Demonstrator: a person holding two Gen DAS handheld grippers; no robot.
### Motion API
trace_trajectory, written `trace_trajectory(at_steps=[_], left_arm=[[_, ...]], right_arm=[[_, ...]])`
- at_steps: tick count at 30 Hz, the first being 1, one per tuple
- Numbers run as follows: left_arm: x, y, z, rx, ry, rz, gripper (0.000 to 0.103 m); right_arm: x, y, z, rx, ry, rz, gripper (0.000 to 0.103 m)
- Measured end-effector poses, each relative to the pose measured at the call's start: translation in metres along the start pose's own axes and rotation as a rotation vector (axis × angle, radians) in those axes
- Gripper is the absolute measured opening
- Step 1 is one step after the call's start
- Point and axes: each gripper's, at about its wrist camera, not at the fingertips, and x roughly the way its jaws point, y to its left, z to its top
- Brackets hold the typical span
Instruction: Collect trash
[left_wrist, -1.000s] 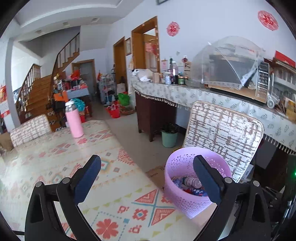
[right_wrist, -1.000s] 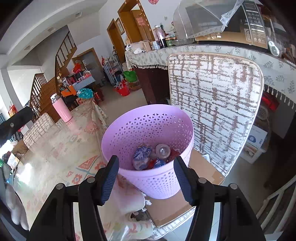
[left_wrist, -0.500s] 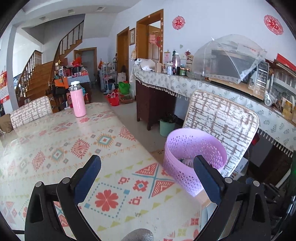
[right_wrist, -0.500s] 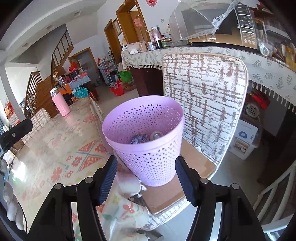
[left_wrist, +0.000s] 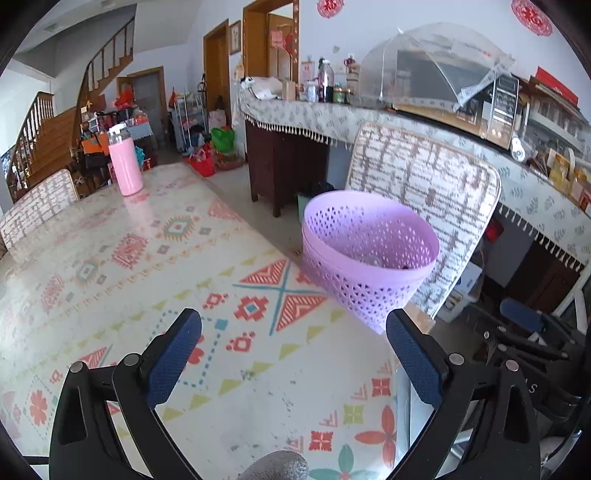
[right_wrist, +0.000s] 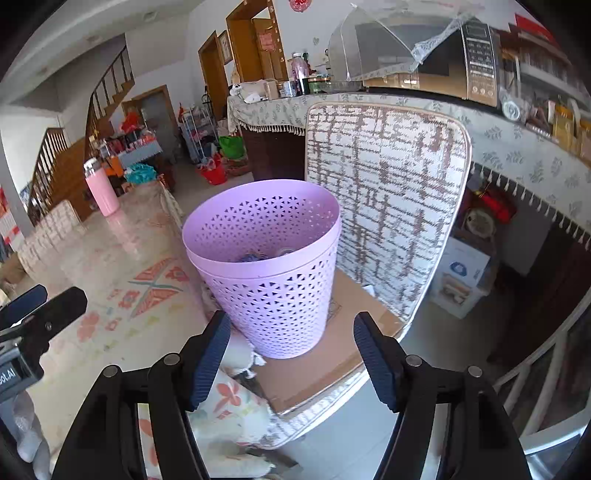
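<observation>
A lilac perforated waste basket (right_wrist: 271, 266) stands on a chair seat beside the table, with a little trash showing over its rim (right_wrist: 255, 256). In the left wrist view the same basket (left_wrist: 365, 254) sits just past the table's right edge. My right gripper (right_wrist: 291, 354) hangs in front of and slightly below the basket, its jaws opening, nothing between them. My left gripper (left_wrist: 293, 354) is low over the patterned tablecloth (left_wrist: 166, 280), jaws wide and empty. The left gripper also shows at the left edge of the right wrist view (right_wrist: 37, 306).
A pink flask (left_wrist: 125, 164) stands at the table's far end. The chair's woven backrest (right_wrist: 384, 199) rises behind the basket. A sideboard with a mesh food cover (left_wrist: 436, 70) and microwave runs along the wall. A cardboard sheet (right_wrist: 332, 350) covers the seat.
Both grippers have pulled back from the basket, which now looks farther off with its contents mostly hidden by the rim. The left gripper sank toward the table. The right jaws widened.
</observation>
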Motion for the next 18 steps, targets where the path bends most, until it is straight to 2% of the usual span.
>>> trace_trajectory(at_steps=[18], left_arm=[[0.013, -0.007, -0.006, 0.034, 0.047, -0.026, 0.100]], right_arm=[[0.002, -0.004, 0.003, -0.001, 0.001, -0.036, 0.075]])
